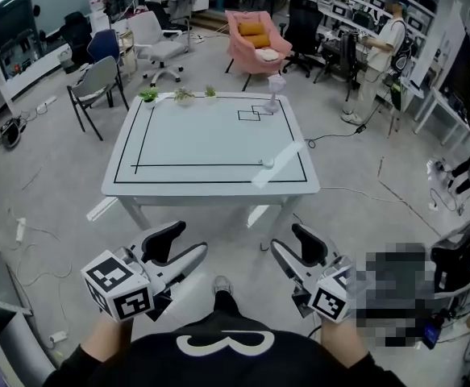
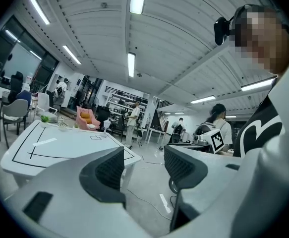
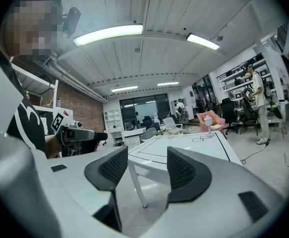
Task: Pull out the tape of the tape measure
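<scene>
A white table (image 1: 210, 147) with black line markings stands ahead of me, a couple of steps off. Near its front right lies a small pale round object (image 1: 268, 162), too small to tell whether it is the tape measure. My left gripper (image 1: 178, 248) and my right gripper (image 1: 297, 252) are held low in front of my body, well short of the table, both open and empty. In the left gripper view the left gripper's jaws (image 2: 143, 167) stand apart with only floor between them and the table (image 2: 60, 143) to their left. The right gripper (image 3: 146, 167) frames the table (image 3: 184, 145) the same way.
Small potted plants (image 1: 182, 95) and a pale goblet (image 1: 275, 87) line the table's far edge. A grey chair (image 1: 97, 83) stands at the far left and a pink armchair (image 1: 255, 35) behind. A person (image 1: 388, 43) stands by shelves at the back right. Cables lie on the floor.
</scene>
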The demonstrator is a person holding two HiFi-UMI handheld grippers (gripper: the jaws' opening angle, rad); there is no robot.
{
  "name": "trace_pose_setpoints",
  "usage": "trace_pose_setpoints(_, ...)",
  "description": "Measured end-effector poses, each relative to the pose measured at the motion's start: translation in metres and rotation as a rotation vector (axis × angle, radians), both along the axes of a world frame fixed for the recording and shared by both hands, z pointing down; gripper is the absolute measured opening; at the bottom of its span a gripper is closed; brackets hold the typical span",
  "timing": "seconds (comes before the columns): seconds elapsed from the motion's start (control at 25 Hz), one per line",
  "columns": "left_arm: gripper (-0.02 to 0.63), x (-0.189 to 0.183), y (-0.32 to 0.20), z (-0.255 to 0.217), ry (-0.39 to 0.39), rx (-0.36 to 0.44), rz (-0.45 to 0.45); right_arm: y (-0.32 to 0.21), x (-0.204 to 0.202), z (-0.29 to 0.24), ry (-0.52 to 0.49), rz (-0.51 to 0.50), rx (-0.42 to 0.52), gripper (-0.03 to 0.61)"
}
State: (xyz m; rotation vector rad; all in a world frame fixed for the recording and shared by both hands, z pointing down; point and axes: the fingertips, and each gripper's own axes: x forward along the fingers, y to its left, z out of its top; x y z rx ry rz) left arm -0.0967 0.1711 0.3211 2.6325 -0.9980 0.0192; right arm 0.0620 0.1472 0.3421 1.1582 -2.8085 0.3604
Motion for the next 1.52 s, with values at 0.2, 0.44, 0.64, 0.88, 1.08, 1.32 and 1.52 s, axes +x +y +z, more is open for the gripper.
trace_pose_setpoints(0.2, 0.252, 0.004, -0.068, 0.012, -0.018, -0.029, -0.017, -0.065, 0.009, 0.017, 0.001, 0.016, -0.039, 0.24)
trace_pose_setpoints(0.44, 0.258, 0.009, -0.158, 0.027, -0.039, -0.066, -0.033, -0.15, 0.024, 0.03, 0.011, 0.046, -0.063, 0.245)
trace_pose_setpoints(0.64, 0.258, 0.022, -0.221, 0.048, -0.082, -0.096, 0.0, -0.212, 0.025, 0.043, 0.044, 0.031, -0.079, 0.245)
trace_pose_setpoints(0.88, 0.256, 0.032, -0.283, 0.06, -0.116, -0.089, -0.009, -0.273, 0.032, 0.059, 0.091, 0.017, -0.108, 0.245)
trace_pose_setpoints(1.08, 0.256, 0.025, -0.323, 0.066, -0.117, -0.089, -0.043, -0.306, 0.037, 0.085, 0.128, 0.026, -0.136, 0.245)
trace_pose_setpoints(1.32, 0.256, 0.019, -0.34, 0.076, -0.107, -0.11, -0.069, -0.327, 0.036, 0.12, 0.236, 0.001, -0.169, 0.245)
trace_pose_setpoints(1.52, 0.256, 0.013, -0.343, 0.086, -0.096, -0.135, -0.079, -0.34, 0.035, 0.149, 0.336, -0.014, -0.186, 0.245)
